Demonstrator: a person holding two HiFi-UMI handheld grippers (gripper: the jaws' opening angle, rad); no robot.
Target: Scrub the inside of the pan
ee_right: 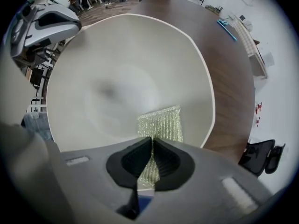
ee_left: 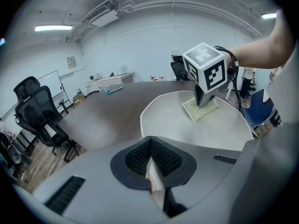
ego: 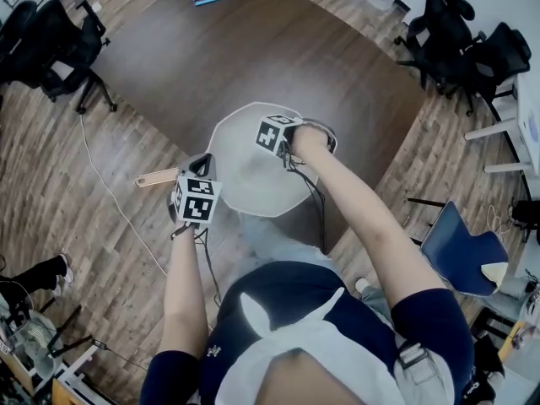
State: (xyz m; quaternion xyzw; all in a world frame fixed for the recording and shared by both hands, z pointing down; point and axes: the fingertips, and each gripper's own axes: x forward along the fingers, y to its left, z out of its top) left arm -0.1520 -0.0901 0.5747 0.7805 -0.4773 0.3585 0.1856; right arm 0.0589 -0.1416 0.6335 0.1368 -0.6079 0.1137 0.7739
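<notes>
1. The pan [ego: 240, 180] sits at the near edge of the dark brown table [ego: 253, 49]. It is wide and shallow, with a pale cream inside and a faceted rim.
2. Its wooden handle [ego: 156, 177] sticks out to the person's left.
3. The left gripper [ee_left: 150, 146] is clenched on that handle (pale wood shows between the pads).
4. The right gripper [ee_right: 152, 143] points steeply down and pinches a glittery green-silver scrub pad [ee_right: 161, 125], which lies against the pan's inner wall near the rim.
</notes>
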